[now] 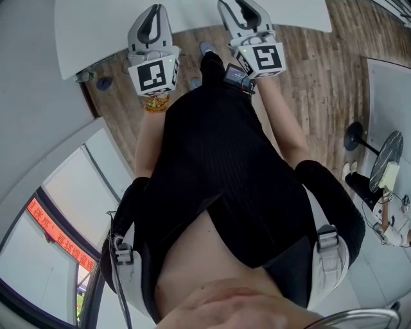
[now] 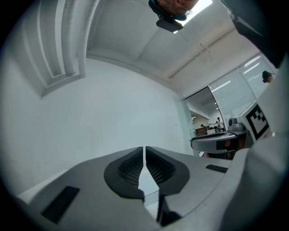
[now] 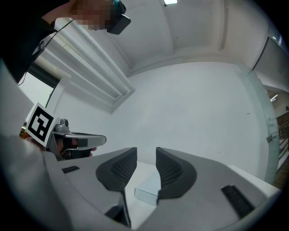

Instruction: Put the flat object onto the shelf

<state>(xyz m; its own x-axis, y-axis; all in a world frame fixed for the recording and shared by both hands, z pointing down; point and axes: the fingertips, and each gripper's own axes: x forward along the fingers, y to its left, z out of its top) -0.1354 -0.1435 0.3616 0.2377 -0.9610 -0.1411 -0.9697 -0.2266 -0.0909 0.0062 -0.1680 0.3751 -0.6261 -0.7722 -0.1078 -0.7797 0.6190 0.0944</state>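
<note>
The left gripper [image 2: 144,151] and the right gripper [image 3: 146,153] are both over the white table's [image 1: 192,16] near edge. The left jaws are together on nothing; the right jaws stand apart. A pale flat slab [image 3: 146,195], possibly the flat object, lies low between the right jaws, apparently unpinched, so the right hand is nearer.

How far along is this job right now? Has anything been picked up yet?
Nothing looks done yet. The left gripper is shut on nothing, and the right gripper stands open and empty. Both face a white wall. No flat object or shelf shows in any view, so the pickup and the placing both seem yet to come.
</note>
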